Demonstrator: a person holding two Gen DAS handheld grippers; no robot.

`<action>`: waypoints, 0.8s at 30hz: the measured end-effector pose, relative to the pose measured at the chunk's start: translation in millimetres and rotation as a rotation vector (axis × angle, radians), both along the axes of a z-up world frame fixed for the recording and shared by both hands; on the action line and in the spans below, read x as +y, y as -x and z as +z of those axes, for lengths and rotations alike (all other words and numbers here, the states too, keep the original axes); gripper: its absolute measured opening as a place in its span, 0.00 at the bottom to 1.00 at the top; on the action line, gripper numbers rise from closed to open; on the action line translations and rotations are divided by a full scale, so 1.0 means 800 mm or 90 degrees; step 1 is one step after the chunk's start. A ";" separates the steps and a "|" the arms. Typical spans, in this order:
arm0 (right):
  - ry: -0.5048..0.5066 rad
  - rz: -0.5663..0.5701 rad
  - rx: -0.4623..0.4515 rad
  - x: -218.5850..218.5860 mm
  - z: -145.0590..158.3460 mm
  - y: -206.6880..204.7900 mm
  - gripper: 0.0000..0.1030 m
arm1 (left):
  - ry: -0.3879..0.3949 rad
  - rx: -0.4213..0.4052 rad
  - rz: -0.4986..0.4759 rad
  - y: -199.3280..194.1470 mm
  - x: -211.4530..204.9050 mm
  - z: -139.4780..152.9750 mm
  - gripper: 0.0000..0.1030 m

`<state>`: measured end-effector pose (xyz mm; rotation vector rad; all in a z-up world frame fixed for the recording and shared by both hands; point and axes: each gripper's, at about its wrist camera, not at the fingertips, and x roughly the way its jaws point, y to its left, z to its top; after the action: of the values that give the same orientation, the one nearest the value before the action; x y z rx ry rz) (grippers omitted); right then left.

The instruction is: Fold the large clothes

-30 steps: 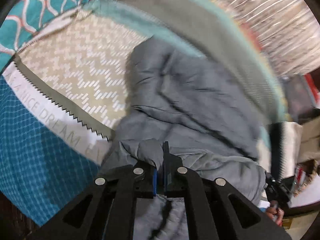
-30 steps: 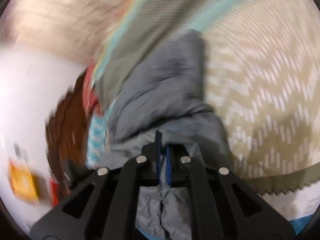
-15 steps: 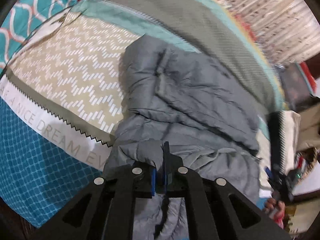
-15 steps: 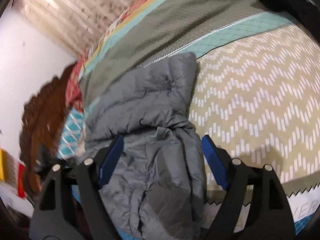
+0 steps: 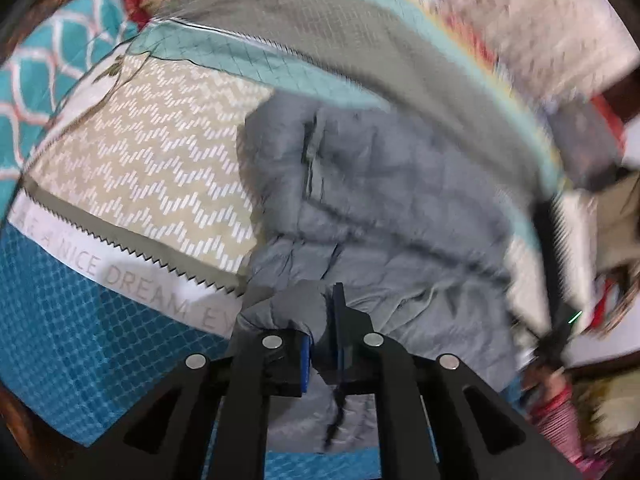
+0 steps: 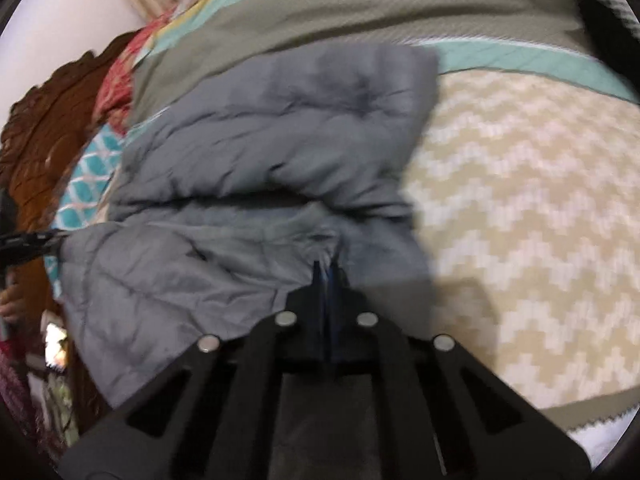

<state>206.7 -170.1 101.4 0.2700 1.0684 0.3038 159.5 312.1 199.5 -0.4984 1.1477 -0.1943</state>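
Note:
A grey puffer jacket (image 5: pixel 384 200) lies partly folded on a patterned bedspread (image 5: pixel 160 168). My left gripper (image 5: pixel 324 320) is shut on a bunched near edge of the jacket. In the right wrist view the jacket (image 6: pixel 280 152) spreads ahead and to the left on the bedspread (image 6: pixel 520 220). My right gripper (image 6: pixel 329 276) is shut, pinching a fold of the jacket's near edge. The other gripper (image 6: pixel 24 244) shows at the far left, holding the jacket's opposite corner.
The bedspread has beige chevron, olive, teal and blue bands. A carved wooden headboard (image 6: pixel 40 128) stands at the left in the right wrist view. Cluttered furniture (image 5: pixel 600 240) lies beyond the bed's right side in the left wrist view.
My right gripper opened half a second ago and has now shut again on the jacket's edge. My left gripper kept its hold and shifted slightly.

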 end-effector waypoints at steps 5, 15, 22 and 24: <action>0.018 0.001 -0.012 -0.009 0.006 0.010 0.01 | 0.018 -0.029 0.020 0.002 0.017 0.016 0.34; 0.019 -0.055 -0.034 -0.027 0.016 0.019 0.01 | 0.006 -0.131 0.165 0.036 0.094 0.047 0.34; -0.117 -0.056 -0.026 -0.031 0.024 0.026 0.26 | -0.092 -0.101 0.006 0.004 0.022 -0.007 0.34; -0.145 -0.061 -0.018 -0.031 0.026 0.024 0.69 | -0.082 -0.100 -0.022 -0.009 0.006 -0.025 0.34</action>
<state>187.3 -194.6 122.6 0.5178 0.9899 0.3432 167.1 316.6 179.5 -0.3430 1.0086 -0.1841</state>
